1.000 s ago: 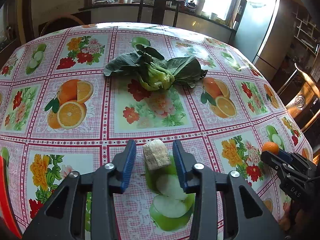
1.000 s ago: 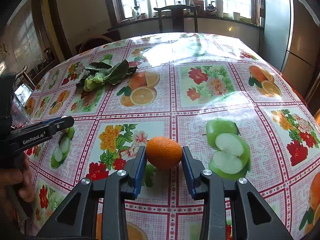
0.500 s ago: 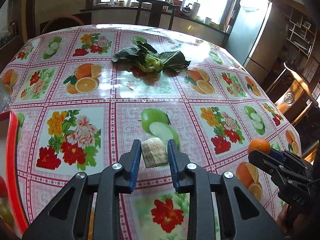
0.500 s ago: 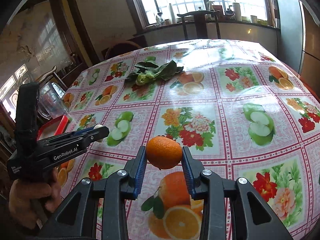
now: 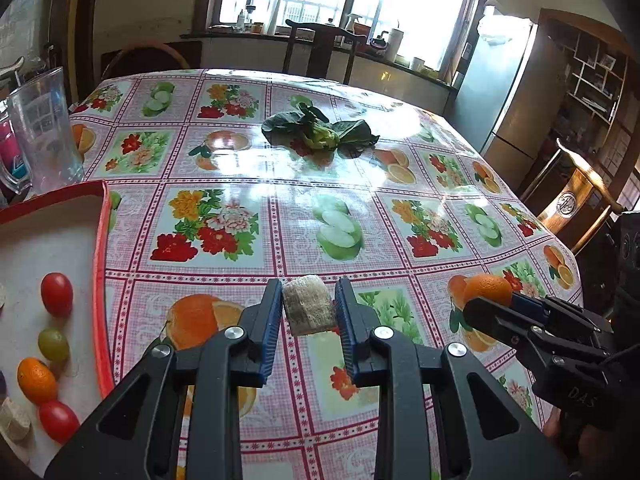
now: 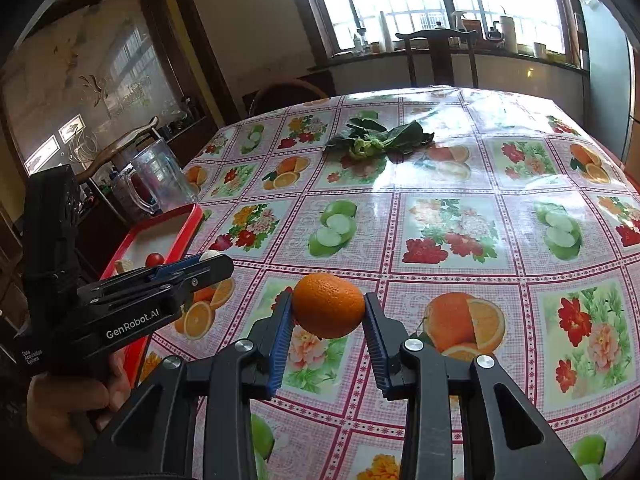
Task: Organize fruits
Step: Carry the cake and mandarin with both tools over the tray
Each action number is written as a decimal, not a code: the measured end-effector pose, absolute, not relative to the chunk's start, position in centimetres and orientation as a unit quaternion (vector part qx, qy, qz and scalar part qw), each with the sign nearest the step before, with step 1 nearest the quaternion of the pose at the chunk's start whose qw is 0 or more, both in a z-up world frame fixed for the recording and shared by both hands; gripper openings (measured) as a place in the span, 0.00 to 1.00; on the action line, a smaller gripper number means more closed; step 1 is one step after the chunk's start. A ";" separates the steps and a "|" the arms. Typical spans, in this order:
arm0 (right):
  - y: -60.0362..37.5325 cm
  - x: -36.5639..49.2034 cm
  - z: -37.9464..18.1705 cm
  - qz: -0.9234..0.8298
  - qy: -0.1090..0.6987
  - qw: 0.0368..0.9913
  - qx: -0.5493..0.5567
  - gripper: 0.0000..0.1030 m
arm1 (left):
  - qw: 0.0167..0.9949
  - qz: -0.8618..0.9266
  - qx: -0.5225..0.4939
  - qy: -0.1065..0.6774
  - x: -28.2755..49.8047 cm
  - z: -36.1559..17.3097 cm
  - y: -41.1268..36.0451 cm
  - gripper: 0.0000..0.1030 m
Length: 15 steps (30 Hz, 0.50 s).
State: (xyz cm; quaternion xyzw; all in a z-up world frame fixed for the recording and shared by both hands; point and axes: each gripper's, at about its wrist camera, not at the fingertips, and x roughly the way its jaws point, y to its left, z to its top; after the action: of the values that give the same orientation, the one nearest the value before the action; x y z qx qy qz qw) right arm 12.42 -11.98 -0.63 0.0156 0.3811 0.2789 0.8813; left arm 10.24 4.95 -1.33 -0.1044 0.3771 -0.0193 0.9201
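While one second ago both grippers were low over the table with the items between their blue pads, now both are lifted and turned toward the red tray [image 5: 100, 240], which has come into the left side of the left wrist view. The left gripper [image 5: 308, 312] has its jaws closed narrowly on a pale fibrous chunk [image 5: 308, 310], held in the lower centre of the frame, above the flowered tablecloth [image 5: 240, 168]. The right gripper [image 6: 328, 314] is closed wider around an orange [image 6: 328, 306], in the lower centre of its own view, also clear of the cloth. In the tray already lie a red cherry tomato [image 5: 57, 294], a green grape [image 5: 53, 345], a small orange fruit [image 5: 37, 380] and another tomato [image 5: 59, 421]. I judge that the picking is finished and the carrying has begun; what remains is to bring both pieces over the tray rim and release them there. The leafy vegetable [image 5: 320, 132] is in the upper centre, well apart from everything
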 end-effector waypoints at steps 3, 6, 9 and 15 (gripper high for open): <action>-11.4 11.8 -0.5 0.289 0.381 0.878 0.018 0.34 | 0.922 -0.010 -0.114 0.370 8.7 -0.9 5.9 0.24; -10.6 10.9 -0.4 0.299 0.382 0.874 0.020 0.34 | 0.923 -0.002 -0.123 0.364 7.4 -0.5 6.9 0.24; -9.7 10.0 -0.4 0.309 0.383 0.870 0.019 0.34 | 0.924 0.004 -0.129 0.361 6.3 -0.3 7.7 0.24; -7.6 8.2 -0.4 0.332 0.382 0.863 0.014 0.34 | 0.927 0.015 -0.133 0.349 3.9 0.2 8.9 0.24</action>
State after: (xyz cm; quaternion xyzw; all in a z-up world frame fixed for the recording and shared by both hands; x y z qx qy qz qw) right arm 8.22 -7.65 -0.40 0.0140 0.3819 0.3315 0.8626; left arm 3.86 8.88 0.24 -0.1327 0.3495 0.0154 0.9274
